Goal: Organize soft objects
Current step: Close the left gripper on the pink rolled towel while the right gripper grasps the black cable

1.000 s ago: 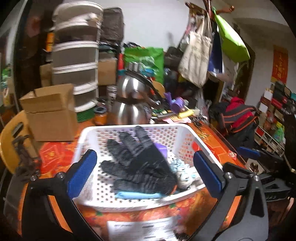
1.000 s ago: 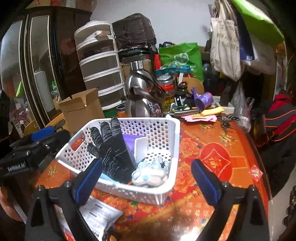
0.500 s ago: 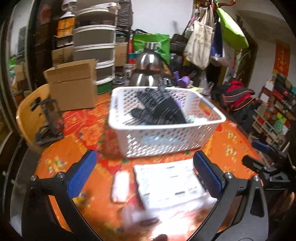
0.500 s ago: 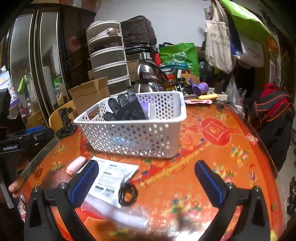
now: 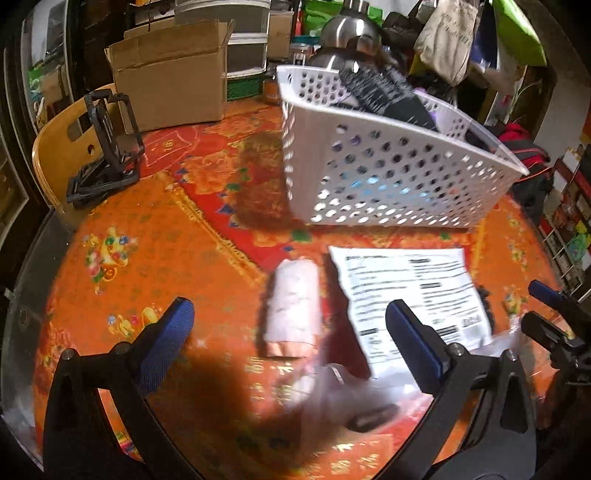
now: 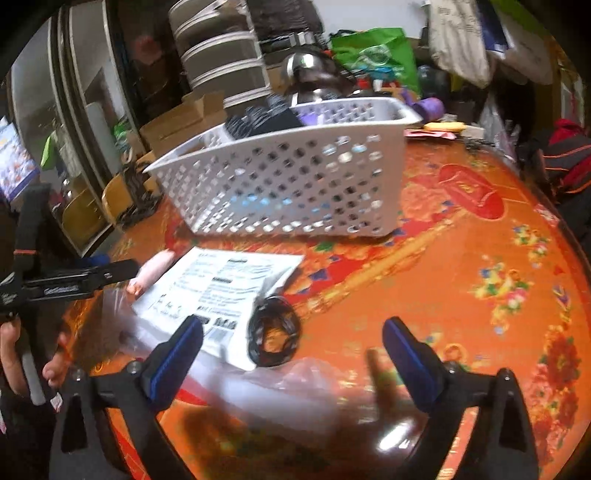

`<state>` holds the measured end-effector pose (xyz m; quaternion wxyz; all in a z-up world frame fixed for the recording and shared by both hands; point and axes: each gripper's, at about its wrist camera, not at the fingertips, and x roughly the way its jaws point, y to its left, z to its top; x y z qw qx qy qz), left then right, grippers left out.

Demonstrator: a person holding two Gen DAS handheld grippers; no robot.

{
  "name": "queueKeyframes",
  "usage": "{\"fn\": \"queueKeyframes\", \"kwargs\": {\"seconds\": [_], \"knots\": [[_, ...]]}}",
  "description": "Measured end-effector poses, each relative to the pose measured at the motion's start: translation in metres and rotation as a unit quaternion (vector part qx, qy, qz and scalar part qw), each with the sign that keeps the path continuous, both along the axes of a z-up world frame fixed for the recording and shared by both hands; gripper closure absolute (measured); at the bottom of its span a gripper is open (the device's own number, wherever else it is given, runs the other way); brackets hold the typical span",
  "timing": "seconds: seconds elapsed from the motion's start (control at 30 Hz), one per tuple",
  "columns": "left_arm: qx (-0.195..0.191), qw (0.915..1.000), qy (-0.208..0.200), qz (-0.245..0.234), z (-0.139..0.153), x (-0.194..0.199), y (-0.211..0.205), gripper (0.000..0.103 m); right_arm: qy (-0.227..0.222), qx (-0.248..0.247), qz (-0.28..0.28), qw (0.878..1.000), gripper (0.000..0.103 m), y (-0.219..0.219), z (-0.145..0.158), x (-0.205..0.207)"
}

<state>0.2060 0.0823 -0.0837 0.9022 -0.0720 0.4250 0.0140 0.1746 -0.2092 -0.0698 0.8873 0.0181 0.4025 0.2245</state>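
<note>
A white perforated basket stands on the orange table and holds black gloves and other soft items; it also shows in the right wrist view. A pale pink rolled cloth lies on the table in front of it, directly ahead of my open, empty left gripper. The roll shows at the left of the right wrist view. My right gripper is open and empty above a coil of black cord and clear plastic wrap.
A printed paper sheet lies right of the pink roll. A cardboard box, a black stand, a steel kettle and stacked drawers crowd the back. The table edge is near on the left.
Both grippers have pulled back from the basket and dropped low toward the table front. The pink roll, paper, cord and plastic wrap have come into close view. The jaws stay open.
</note>
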Motion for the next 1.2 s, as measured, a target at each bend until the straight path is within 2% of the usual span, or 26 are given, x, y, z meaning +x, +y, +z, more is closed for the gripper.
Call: {"fn": "queueKeyframes", "kwargs": {"seconds": [0.1,0.13,0.23,0.3,0.57,0.8,0.9,1.07,1.2], "knots": [[-0.003,0.9998,0.017,-0.005,-0.01,0.01,0.001,0.006,0.011,-0.016,0.016,1.0,0.018,0.016,-0.008,0.003],[-0.001,0.9997,0.022,-0.006,-0.013,0.014,0.002,0.012,0.016,-0.023,0.018,0.999,0.02,0.02,-0.011,0.005],[-0.009,0.9994,0.034,0.001,-0.022,0.02,0.006,0.019,0.026,-0.028,0.021,0.999,0.028,0.025,-0.016,0.01],[-0.012,0.9992,0.038,-0.001,-0.027,0.023,0.007,0.02,0.03,-0.03,0.02,0.999,0.042,0.026,-0.018,0.012],[-0.014,0.999,0.042,0.003,-0.036,0.033,0.01,0.024,0.048,-0.02,0.022,0.998,0.066,0.019,-0.023,0.014],[0.005,0.999,0.044,0.002,-0.04,0.036,0.007,0.025,0.054,-0.038,0.023,0.998,0.066,0.018,-0.024,0.021],[0.019,0.9989,0.043,0.002,-0.04,0.036,0.004,0.028,0.056,-0.03,0.025,0.998,0.067,0.015,-0.025,0.022],[0.026,0.999,0.036,0.002,-0.037,0.031,0.001,0.055,0.052,-0.032,0.028,0.998,0.067,0.014,-0.026,0.023],[0.015,0.9994,0.029,-0.007,-0.034,0.028,0.0,0.071,0.049,-0.041,0.034,0.997,0.067,0.018,-0.026,0.021]]}}
